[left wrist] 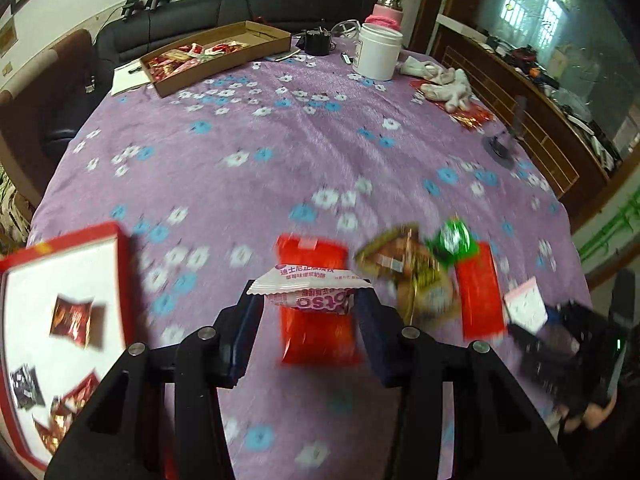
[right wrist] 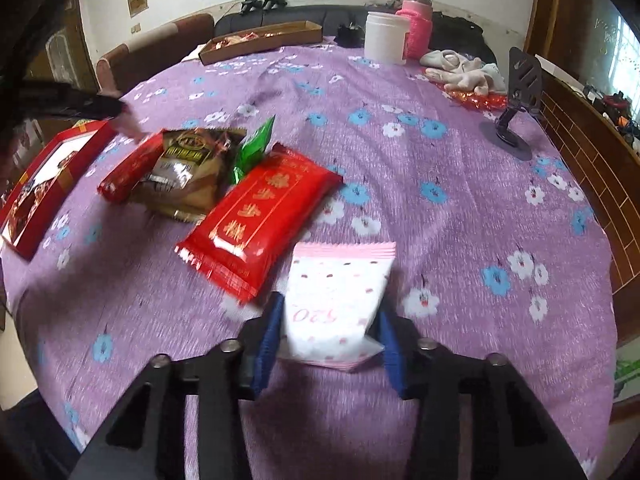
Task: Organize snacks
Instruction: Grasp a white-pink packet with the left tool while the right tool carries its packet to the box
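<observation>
My left gripper [left wrist: 309, 300] is shut on a white-and-pink snack packet [left wrist: 310, 288], held above the purple floral tablecloth [left wrist: 280, 152]. A red box with a white inside [left wrist: 24, 296] lies to its left and holds several wrapped candies. Under and right of it lie a red packet [left wrist: 316, 340], a brown packet [left wrist: 404, 272], a green packet [left wrist: 454, 240] and another red packet [left wrist: 480, 292]. My right gripper [right wrist: 332, 328] is shut on a pink dotted packet [right wrist: 336, 292] beside the large red packet [right wrist: 260, 216]. The left gripper [right wrist: 116, 114] shows blurred at the upper left of the right wrist view.
At the far side stand a cardboard tray of candies [left wrist: 256, 54], a white jar [left wrist: 378, 50], a pink-sleeved bottle [left wrist: 386, 14] and a notebook [left wrist: 128, 76]. White gloves [left wrist: 444, 80] and a black phone stand [right wrist: 520, 92] are at the right. A wooden cabinet borders the table's right edge.
</observation>
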`<state>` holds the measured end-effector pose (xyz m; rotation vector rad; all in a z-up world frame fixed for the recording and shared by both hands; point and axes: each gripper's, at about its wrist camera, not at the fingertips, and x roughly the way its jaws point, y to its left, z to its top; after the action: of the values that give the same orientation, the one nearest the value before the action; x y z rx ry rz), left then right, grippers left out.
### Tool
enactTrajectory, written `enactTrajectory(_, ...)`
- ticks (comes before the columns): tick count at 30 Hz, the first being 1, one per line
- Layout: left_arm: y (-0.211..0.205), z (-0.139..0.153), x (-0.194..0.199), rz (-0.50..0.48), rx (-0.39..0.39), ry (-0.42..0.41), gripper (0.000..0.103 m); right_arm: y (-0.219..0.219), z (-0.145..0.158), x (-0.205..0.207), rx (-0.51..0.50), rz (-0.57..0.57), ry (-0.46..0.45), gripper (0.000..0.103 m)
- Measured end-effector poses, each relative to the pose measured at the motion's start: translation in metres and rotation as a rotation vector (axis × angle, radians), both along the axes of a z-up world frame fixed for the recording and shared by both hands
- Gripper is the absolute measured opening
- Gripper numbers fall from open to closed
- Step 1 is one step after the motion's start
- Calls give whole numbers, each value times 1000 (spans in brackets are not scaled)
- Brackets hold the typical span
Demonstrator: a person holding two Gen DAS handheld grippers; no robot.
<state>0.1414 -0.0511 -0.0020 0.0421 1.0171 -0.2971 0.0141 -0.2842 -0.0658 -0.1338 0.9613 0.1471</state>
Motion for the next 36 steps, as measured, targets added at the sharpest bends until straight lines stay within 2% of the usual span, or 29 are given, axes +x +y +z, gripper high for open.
enactTrajectory(4,24,-8,-28,3,-37,9,45,2,2,-20,1,-20,-3,37)
enactTrajectory(7,46,-16,-50,11,-61,19,45,1,2,-33,73,-33,8,36)
enactTrajectory(13,70,-25,-93,34,-71,-6,45,12,8,-36,390,21,54,36)
enactTrajectory(15,80,-22,-105,45,-82,-27,45,33,14,-28,517,86,78,36)
enactTrajectory(17,91,-17,-111,61,-85,-56,45,63,22,-14,574,154,93,36)
enactTrajectory(19,112,-5,-114,93,-88,-95,45,97,29,3,590,215,104,36)
enactTrajectory(22,149,10,-111,150,-107,-126,46,172,44,41,628,328,115,36)
enactTrajectory(24,175,18,-107,216,-52,-159,46,216,52,58,625,380,115,36)
enactTrajectory(27,212,23,-97,298,-27,-175,46,288,64,83,631,448,109,36)
enactTrajectory(29,231,18,-88,313,-19,-151,46,328,64,96,633,464,125,44)
enactTrajectory(32,252,9,-82,353,-39,-124,47,353,60,100,595,465,146,57)
enactTrajectory(33,257,5,-80,361,-55,-116,47,352,60,98,597,458,125,57)
enactTrajectory(36,268,-4,-80,414,-109,-103,58,323,59,89,632,449,78,58)
